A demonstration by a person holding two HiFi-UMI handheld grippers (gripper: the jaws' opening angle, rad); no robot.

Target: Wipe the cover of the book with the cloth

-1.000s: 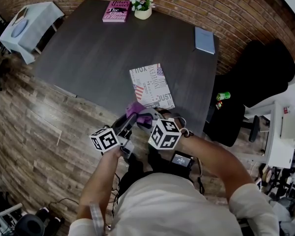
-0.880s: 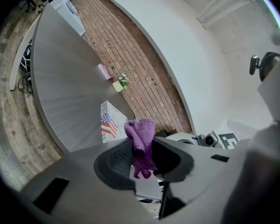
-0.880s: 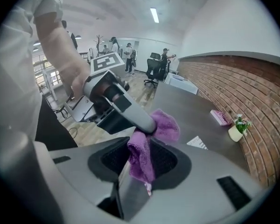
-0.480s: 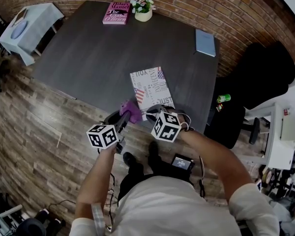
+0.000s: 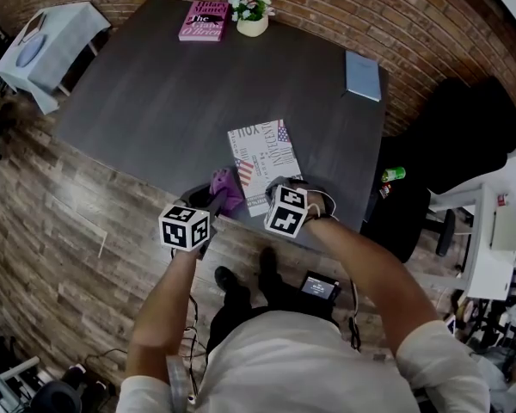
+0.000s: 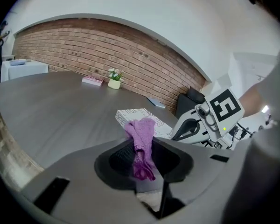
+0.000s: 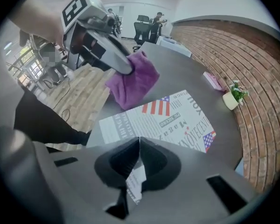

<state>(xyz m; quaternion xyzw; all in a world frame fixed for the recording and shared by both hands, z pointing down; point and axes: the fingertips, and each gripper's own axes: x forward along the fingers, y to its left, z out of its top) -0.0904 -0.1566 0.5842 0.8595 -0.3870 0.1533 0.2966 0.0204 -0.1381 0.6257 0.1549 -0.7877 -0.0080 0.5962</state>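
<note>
Two tools: both sit low in the head view, at the near edge of the desk (image 5: 146,93).
Left tool (image 6: 142,154): clenched on the purple cloth (image 6: 141,136), its jaws just tightened a little; a fold hangs free.
Right tool (image 7: 139,144): its jaws have just been closing and now meet with nothing between them, pointing steeply down over the book's near end.
Cloth position: just beside the book's lower-left corner; contact is unclear.
Book (image 5: 263,155): lies flat at frame centre, printed cover up.
Step, likely: bring the cloth onto the cover.
Doing it well: lay the loose fold flat, press lightly and stroke from the near corner towards the frame top. Pin the near edge with the closed right tool so the book cannot slide.
</note>
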